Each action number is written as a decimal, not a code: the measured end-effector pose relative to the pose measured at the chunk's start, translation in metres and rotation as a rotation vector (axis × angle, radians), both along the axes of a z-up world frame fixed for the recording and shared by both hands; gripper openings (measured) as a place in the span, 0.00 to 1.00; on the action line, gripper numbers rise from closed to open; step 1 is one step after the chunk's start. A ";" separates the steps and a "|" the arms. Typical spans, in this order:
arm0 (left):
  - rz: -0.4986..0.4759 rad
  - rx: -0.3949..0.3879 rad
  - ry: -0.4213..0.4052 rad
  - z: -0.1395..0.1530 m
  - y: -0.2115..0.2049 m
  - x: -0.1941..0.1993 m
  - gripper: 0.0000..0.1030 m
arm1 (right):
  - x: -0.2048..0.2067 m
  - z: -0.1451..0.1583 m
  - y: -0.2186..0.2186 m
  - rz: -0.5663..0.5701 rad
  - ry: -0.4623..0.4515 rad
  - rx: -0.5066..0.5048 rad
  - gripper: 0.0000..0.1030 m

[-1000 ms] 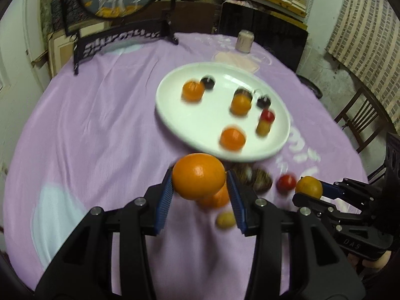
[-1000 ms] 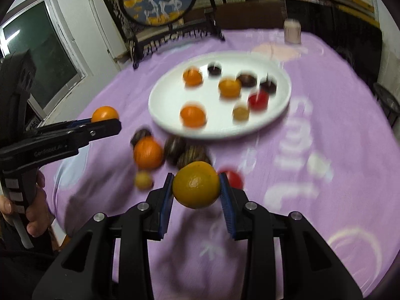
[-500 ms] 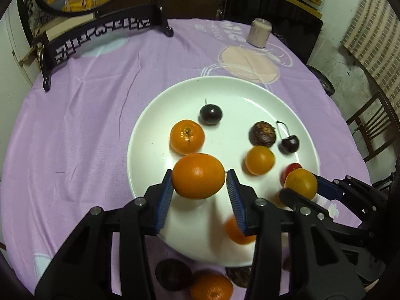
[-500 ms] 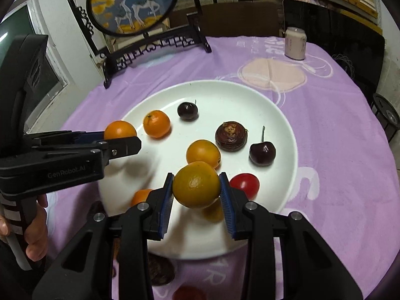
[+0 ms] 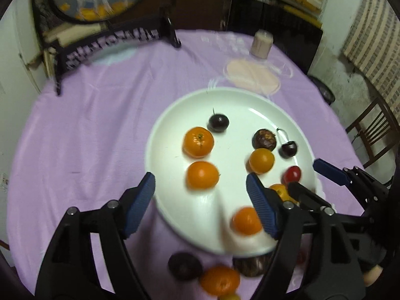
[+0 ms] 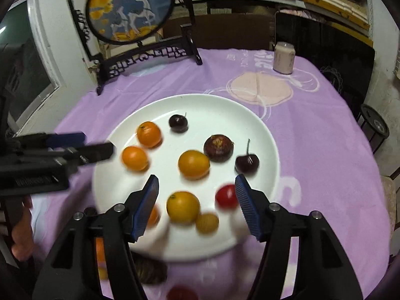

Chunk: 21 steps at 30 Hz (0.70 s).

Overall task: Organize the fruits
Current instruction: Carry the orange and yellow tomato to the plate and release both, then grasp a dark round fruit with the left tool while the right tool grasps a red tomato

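A white plate (image 5: pixel 175 207) (image 6: pixel 250 115) lies on the purple cloth and holds several oranges, dark cherries, a red tomato and a brown fruit. My left gripper (image 5: pixel 201 197) is open and empty just above an orange (image 5: pixel 202 175) lying on the plate. My right gripper (image 6: pixel 196 200) is open and empty over a yellow-orange fruit (image 6: pixel 183 207) on the plate's near side. The right gripper shows at the right of the left wrist view (image 5: pixel 315 182). The left gripper shows at the left of the right wrist view (image 6: pixel 82 145).
Loose fruit lies on the cloth in front of the plate: a dark fruit (image 5: pixel 185 266), an orange (image 5: pixel 220 280) and a red one (image 6: pixel 181 293). A decorative screen on a black stand (image 6: pixel 130 7) and a pale jar (image 6: pixel 283 58) stand at the table's far side.
Both grippers have opened and let go of their oranges, which now lie on the plate. Both cameras have drawn back a little.
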<state>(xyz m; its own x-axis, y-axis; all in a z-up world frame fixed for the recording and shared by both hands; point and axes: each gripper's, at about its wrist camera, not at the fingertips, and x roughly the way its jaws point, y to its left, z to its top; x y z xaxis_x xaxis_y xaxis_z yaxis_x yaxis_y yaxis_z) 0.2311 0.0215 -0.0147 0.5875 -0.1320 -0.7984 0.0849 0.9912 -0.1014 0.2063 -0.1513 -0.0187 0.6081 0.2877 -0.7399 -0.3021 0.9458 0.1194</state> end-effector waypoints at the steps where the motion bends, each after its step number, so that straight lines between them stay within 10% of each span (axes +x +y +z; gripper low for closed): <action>1: 0.011 0.001 -0.032 0.007 0.005 -0.016 0.80 | -0.011 0.003 -0.003 0.003 -0.007 -0.004 0.62; 10: 0.094 0.002 -0.103 -0.006 0.036 -0.132 0.88 | -0.107 0.000 -0.032 -0.007 0.007 0.056 0.72; 21: 0.075 0.012 -0.059 -0.024 0.044 -0.156 0.88 | -0.117 -0.031 -0.009 0.024 0.049 -0.040 0.72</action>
